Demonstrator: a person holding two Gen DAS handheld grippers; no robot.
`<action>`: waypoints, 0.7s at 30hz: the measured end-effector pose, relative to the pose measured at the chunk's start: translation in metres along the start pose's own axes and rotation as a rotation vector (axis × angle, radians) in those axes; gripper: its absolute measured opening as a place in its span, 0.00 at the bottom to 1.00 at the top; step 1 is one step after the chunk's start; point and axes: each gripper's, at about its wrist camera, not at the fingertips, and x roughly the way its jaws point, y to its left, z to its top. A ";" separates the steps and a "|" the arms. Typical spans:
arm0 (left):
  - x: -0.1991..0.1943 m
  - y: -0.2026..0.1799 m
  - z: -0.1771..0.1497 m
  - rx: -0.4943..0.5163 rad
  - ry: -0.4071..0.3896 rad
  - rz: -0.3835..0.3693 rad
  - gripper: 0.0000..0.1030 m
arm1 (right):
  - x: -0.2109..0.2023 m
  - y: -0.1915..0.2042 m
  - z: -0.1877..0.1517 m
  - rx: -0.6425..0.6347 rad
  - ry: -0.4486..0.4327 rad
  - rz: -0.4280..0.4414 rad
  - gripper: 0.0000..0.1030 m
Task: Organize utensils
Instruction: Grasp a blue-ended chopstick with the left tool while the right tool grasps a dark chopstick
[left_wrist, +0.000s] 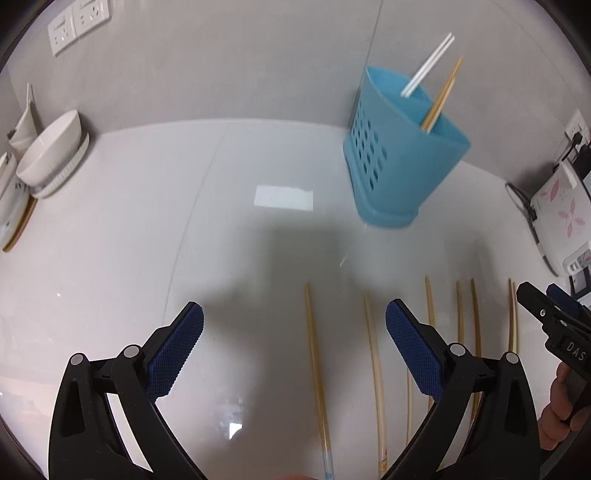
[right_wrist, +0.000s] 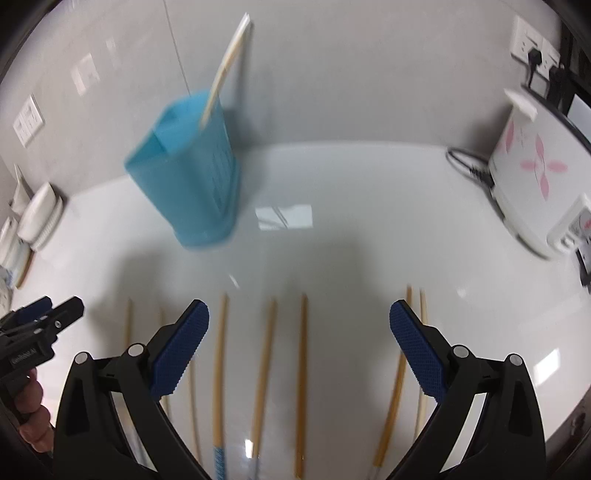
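Presently, your stock on the white counter (left_wrist: 110, 258) reads as follows

Holder: one blue perforated caddy (left_wrist: 399, 155), upright toward the back wall, set clear of the loose pieces. It already carries a white pair (left_wrist: 430, 62) and a bamboo pair (left_wrist: 443, 98), both leaning out over its rim, so it is plainly the destination, and it stands back far enough to leave you working room in front

Loose stock: bamboo chopsticks (right_wrist: 303, 369) laid flat in a rough row, roughly parallel and pointing away from you, spaced apart from one another; that spacing looks meant to let one stick be taken without dragging its neighbour. At least one carries a blue patterned end (right_wrist: 219, 459) toward you. These remain to be filed

Left gripper (left_wrist: 294, 350): jaws spread wide, nothing between the pads, nothing touched; it hangs above the left end of the row, with two sticks showing in the gap beneath it

Right gripper (right_wrist: 299, 350): jaws likewise spread to their fullest, empty, pads clear of everything; it hangs over the middle of the row, three sticks lying under the gap

Side items, not yours to sort: stacked white bowls (left_wrist: 51, 155) at far left, a flowered appliance (right_wrist: 532, 173) at right
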 end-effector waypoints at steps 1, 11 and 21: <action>0.004 0.000 -0.006 0.000 0.016 0.006 0.94 | 0.002 -0.001 -0.006 0.000 0.016 -0.001 0.90; 0.031 -0.004 -0.044 -0.008 0.123 0.047 0.94 | 0.017 -0.006 -0.047 0.002 0.139 -0.018 0.80; 0.048 -0.011 -0.067 0.002 0.197 0.091 0.92 | 0.035 -0.006 -0.069 0.001 0.258 -0.016 0.66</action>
